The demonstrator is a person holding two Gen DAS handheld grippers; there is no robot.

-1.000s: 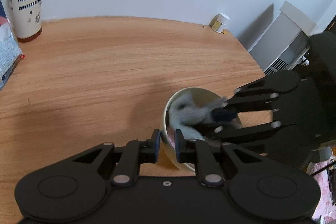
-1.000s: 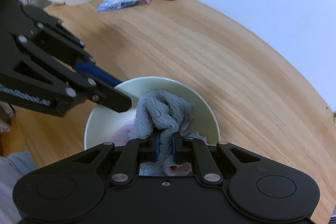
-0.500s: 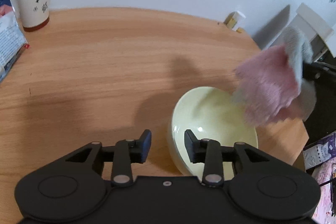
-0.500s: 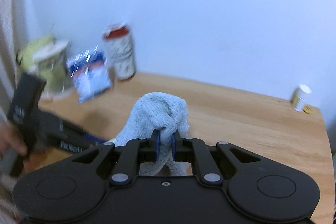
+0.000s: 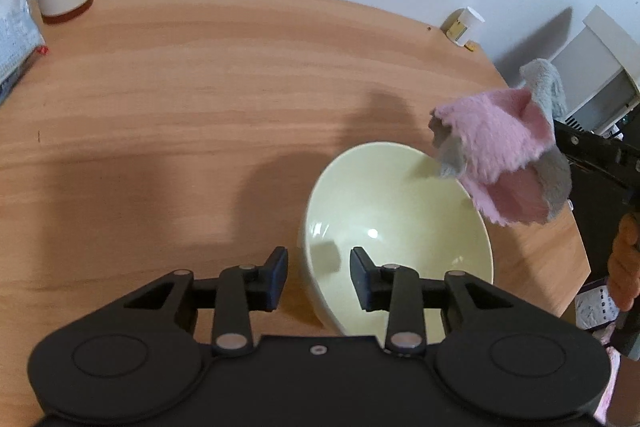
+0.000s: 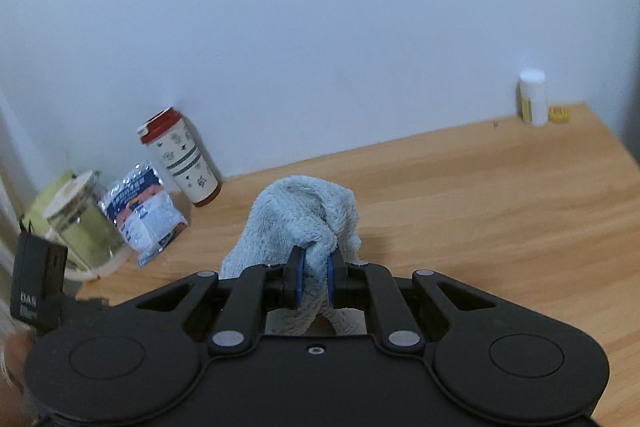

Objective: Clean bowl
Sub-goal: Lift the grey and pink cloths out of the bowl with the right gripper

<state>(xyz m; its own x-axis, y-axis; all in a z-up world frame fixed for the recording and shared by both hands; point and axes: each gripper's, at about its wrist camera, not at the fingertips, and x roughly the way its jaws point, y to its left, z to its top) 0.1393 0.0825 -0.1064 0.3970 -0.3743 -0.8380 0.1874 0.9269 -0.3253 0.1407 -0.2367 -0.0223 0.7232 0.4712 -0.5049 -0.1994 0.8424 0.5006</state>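
Note:
A pale yellow bowl (image 5: 400, 211) sits on the wooden table (image 5: 200, 107), empty and glossy inside. My left gripper (image 5: 319, 267) stands astride the bowl's near left rim. Its jaws are closing, with the rim between them and a gap on both sides. My right gripper (image 6: 316, 267) is shut on a pink-and-grey cloth (image 6: 308, 219). In the left wrist view that cloth (image 5: 500, 155) hangs in the air above the bowl's far right edge, with the right gripper (image 5: 592, 155) behind it.
A red-lidded patterned tumbler (image 6: 180, 163), a blue snack packet (image 6: 144, 215) and a glass jug (image 6: 80, 227) stand at the table's far left. A small white bottle (image 5: 464, 25) sits by the wall. A white appliance (image 5: 592, 67) stands past the right edge. A person's hand (image 5: 624, 267) shows there.
My right gripper lifted the cloth out of the bowl and carried it off to the right. My left gripper's jaws let go of the bowl's rim and spread apart.

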